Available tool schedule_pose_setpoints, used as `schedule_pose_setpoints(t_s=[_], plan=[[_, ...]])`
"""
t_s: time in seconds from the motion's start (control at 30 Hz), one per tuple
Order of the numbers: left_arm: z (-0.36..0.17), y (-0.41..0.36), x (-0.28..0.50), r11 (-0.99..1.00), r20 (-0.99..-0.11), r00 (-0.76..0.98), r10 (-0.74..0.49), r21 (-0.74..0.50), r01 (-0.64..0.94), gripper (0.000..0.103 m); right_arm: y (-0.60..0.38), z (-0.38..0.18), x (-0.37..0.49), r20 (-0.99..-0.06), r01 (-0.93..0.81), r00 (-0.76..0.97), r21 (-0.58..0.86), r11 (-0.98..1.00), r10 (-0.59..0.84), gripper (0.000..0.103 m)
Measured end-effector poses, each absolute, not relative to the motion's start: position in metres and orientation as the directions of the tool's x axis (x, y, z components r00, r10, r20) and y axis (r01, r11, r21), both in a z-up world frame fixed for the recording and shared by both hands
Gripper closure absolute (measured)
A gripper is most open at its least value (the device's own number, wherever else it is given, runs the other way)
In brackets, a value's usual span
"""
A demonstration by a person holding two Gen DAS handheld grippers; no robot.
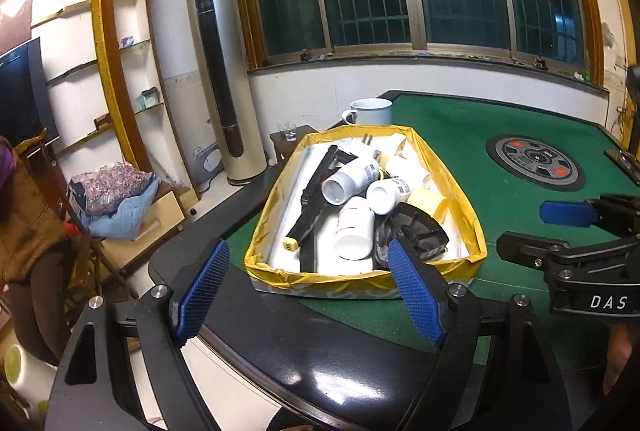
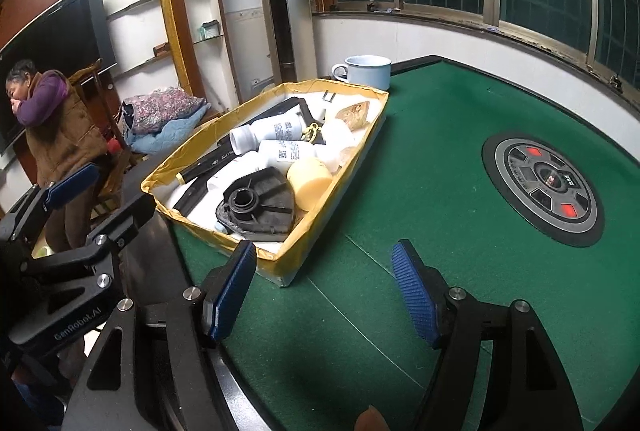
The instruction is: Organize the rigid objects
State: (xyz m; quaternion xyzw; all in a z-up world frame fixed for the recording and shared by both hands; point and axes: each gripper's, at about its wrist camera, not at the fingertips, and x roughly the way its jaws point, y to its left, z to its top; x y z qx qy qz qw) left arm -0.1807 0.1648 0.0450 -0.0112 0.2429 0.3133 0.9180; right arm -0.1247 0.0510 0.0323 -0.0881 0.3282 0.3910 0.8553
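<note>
A shallow box with yellow taped rim (image 1: 478, 231) (image 2: 192, 147) sits on the green felt table (image 1: 500, 159) (image 2: 420, 191). It holds several white plastic bottles (image 1: 354, 227) (image 2: 286, 151), a long black tool (image 1: 314, 199), a black round ribbed part (image 2: 258, 207) (image 1: 416, 231) and a pale yellow tape roll (image 2: 310, 181) (image 1: 430, 203). My left gripper (image 1: 310, 291) is open and empty just in front of the box's near edge. My right gripper (image 2: 324, 295) is open and empty over bare felt to the right of the box; it also shows at the right of the left wrist view (image 1: 568, 227).
A white enamel mug (image 1: 370, 111) (image 2: 368, 71) stands behind the box at the table's far edge. A round control panel (image 1: 536, 163) (image 2: 544, 183) is set in the table's middle. A person (image 2: 56, 135) stands left of the table beside a chair with bedding (image 2: 164, 115).
</note>
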Motion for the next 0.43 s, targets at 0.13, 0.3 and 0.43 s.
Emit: schedule_pose_setpoints(t_s=[0.13,0.3,0.43], plan=[[0.047,0.162,-0.183,0.802,-0.446,0.682,0.58,0.165,-0.574,0.021,0.05,0.032,-0.124,-0.631,-0.723,0.48,0.108,0.682,0.609,0.037],[0.051,0.168,-0.184,0.828,-0.481,0.696,0.534,0.132,-0.544,0.021,0.051,0.033,-0.126,-0.631,-0.725,0.482,0.102,0.681,0.607,0.037],[0.055,0.172,-0.189,0.861,-0.493,0.731,0.472,0.079,-0.503,0.021,0.049,0.034,-0.126,-0.629,-0.721,0.485,0.106,0.685,0.608,0.037]])
